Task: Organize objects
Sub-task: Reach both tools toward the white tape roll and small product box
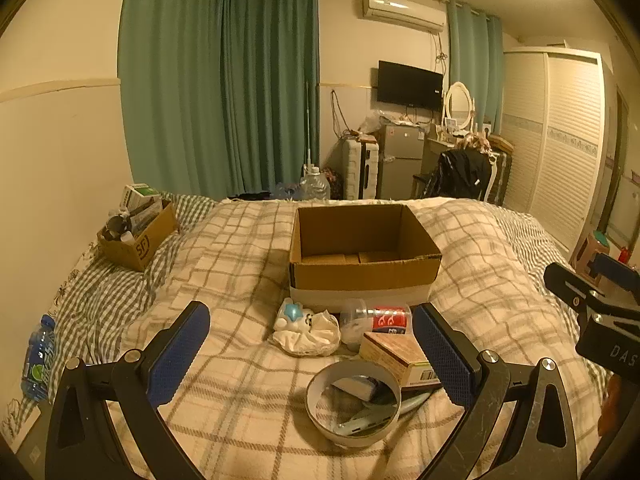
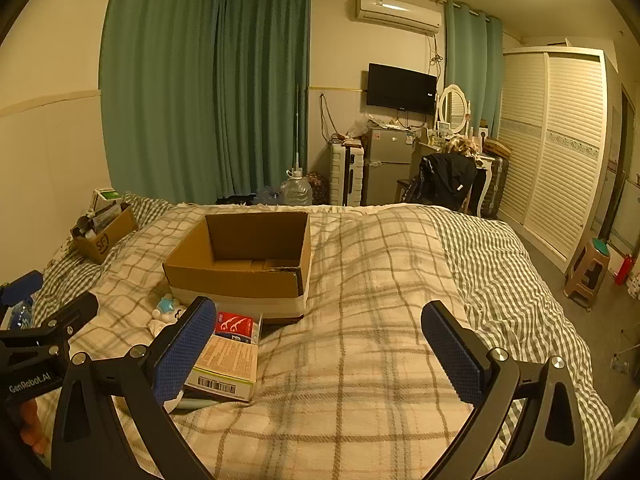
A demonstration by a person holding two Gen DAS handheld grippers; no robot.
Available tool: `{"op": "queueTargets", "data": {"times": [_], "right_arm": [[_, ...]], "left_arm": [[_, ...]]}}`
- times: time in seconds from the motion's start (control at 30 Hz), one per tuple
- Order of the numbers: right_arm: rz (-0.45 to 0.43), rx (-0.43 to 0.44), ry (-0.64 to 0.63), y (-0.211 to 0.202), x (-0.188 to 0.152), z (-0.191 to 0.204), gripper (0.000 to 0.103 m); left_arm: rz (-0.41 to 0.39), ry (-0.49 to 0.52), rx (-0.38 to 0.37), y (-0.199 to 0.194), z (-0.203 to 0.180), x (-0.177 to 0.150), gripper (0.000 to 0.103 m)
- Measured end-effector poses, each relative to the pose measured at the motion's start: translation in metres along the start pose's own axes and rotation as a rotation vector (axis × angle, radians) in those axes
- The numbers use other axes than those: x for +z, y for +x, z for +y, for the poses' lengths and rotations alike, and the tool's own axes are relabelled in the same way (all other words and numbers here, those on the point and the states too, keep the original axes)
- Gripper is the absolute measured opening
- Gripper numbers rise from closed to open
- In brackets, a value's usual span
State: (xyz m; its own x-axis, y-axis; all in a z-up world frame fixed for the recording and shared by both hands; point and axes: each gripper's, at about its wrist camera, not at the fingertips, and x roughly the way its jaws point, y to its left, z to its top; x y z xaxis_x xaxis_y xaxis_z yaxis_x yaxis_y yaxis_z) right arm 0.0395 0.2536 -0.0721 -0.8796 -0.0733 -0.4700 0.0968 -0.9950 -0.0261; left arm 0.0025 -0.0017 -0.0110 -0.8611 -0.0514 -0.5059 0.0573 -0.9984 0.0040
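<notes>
Both my grippers hang wide apart and hold nothing: the left gripper over the clutter, the right gripper over bare quilt. Tape roll, carton, floss tub and toy lie just before the open box.

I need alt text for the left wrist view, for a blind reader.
The open left hand-held gripper hovers over a plaid bed, above a tape roll, small carton and plastic jar. Beyond them stands an empty cardboard box.
</notes>
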Motion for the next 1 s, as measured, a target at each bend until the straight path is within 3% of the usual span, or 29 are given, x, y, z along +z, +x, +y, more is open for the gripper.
{"op": "queueTargets", "data": {"times": [1.0], "right_arm": [[0.01, -0.009, -0.009, -0.0024, -0.0011, 0.0038, 0.103]], "left_arm": [[0.024, 0.007, -0.012, -0.0018, -0.0022, -0.0096, 0.103]]}}
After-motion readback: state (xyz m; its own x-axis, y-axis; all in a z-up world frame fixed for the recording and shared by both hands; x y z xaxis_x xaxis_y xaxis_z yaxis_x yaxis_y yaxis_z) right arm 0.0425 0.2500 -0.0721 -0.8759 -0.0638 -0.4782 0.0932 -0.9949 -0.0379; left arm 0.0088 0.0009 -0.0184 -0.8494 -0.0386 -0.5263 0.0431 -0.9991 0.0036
